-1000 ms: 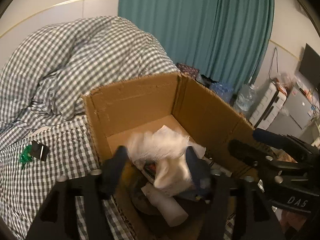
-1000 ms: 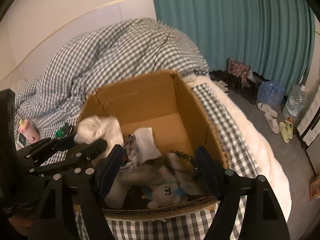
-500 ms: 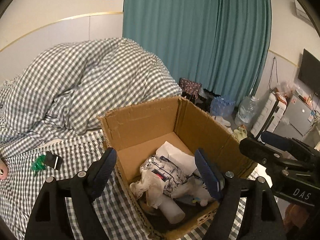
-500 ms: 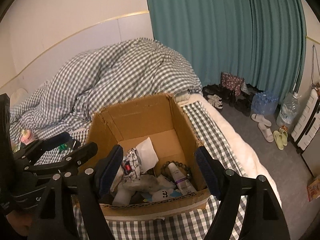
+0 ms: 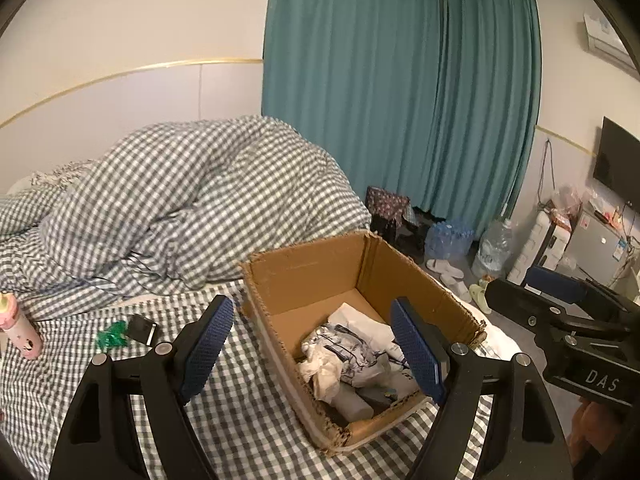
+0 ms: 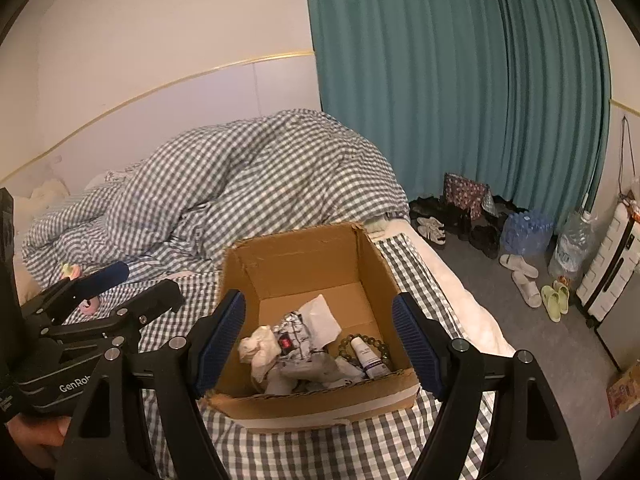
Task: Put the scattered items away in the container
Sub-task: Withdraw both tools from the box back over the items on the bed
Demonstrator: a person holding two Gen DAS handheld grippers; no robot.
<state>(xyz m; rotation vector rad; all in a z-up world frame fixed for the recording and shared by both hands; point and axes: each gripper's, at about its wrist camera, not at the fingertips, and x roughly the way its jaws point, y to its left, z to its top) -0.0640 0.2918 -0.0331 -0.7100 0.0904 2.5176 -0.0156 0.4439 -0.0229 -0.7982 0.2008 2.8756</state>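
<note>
The box (image 6: 308,280) is sitting open on the checked bed (image 5: 248,408), and both grippers are hanging over its near edge with nothing in them. The left gripper (image 5: 312,344) is standing with its fingers released and wide apart, and the right gripper (image 6: 318,340) is likewise spread and empty. Lying inside the box are a white cloth (image 6: 260,350), a patterned pouch (image 6: 294,340), a bead bracelet (image 6: 362,350) and a tube (image 6: 368,356). Off to the left on the bed, well apart from the box, a pink bottle (image 5: 20,326), a green wrapper (image 5: 112,334) and a small black thing (image 5: 142,328) are lying out.
</note>
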